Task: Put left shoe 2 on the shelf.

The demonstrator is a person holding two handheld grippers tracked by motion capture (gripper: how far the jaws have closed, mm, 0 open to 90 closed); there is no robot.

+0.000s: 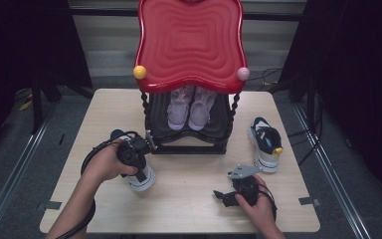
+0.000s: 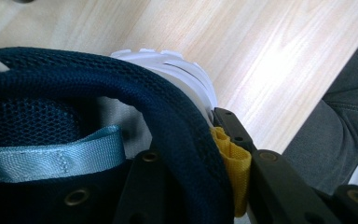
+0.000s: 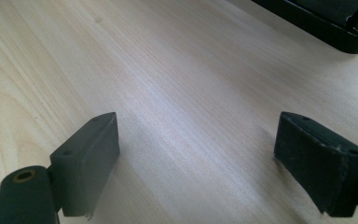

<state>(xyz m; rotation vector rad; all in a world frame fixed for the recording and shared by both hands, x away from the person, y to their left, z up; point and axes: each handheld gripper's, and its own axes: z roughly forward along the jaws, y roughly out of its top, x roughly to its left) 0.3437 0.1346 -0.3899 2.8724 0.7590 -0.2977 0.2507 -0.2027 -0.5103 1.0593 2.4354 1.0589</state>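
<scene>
- Pink pair (image 1: 189, 110) already sits on the rack (image 1: 189, 137).
- Left gripper (image 1: 138, 158) clamps the near-left sneaker's (image 1: 140, 178) collar.
- Right gripper (image 1: 225, 196) idles, jaws apart; far-right sneaker (image 1: 264, 142) waits.

Lit from above, dark surrounds, soft gripper views

High view: table (image 1: 189, 199) evenly bright, floor and curtains dim, red tray top (image 1: 190, 40) glossy with sheen. Left gripper view: glare patch on wood, near mesh slightly soft. Right gripper view: pale washed-out tabletop, soft shadows under the jaws, far edge blurred.
</scene>
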